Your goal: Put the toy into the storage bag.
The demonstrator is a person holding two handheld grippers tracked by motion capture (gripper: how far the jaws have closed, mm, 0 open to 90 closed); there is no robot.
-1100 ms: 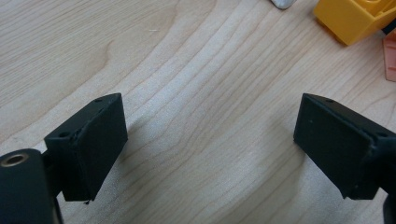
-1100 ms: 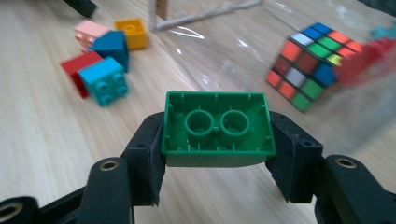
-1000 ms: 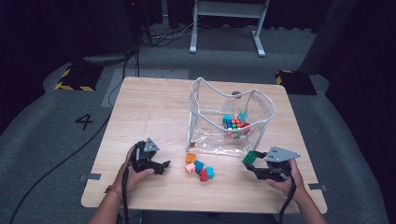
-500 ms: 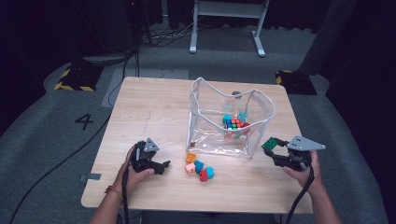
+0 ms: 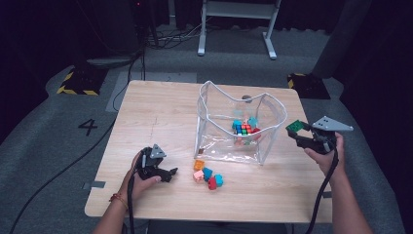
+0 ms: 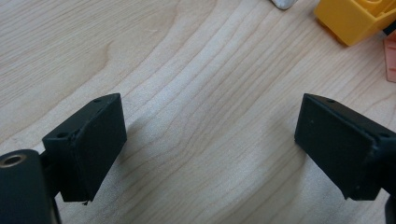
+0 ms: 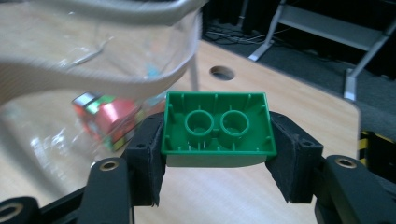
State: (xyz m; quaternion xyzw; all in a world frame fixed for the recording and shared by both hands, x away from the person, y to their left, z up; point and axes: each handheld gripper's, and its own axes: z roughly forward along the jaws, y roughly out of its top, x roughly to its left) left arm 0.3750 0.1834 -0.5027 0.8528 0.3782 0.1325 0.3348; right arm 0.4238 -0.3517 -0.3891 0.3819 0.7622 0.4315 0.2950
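One green brick (image 7: 218,122) clamped in my right gripper (image 5: 298,130), right of the clear bag (image 5: 238,127); loose bricks (image 5: 208,174) lower centre; left gripper (image 5: 168,174) agape over bare table (image 5: 160,112).

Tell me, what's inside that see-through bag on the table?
Inside the clear bag lies a heap of colourful blocks, red, blue, green and teal among them. How many there are, and what lies under the heap, cannot be made out: the blocks cover one another.
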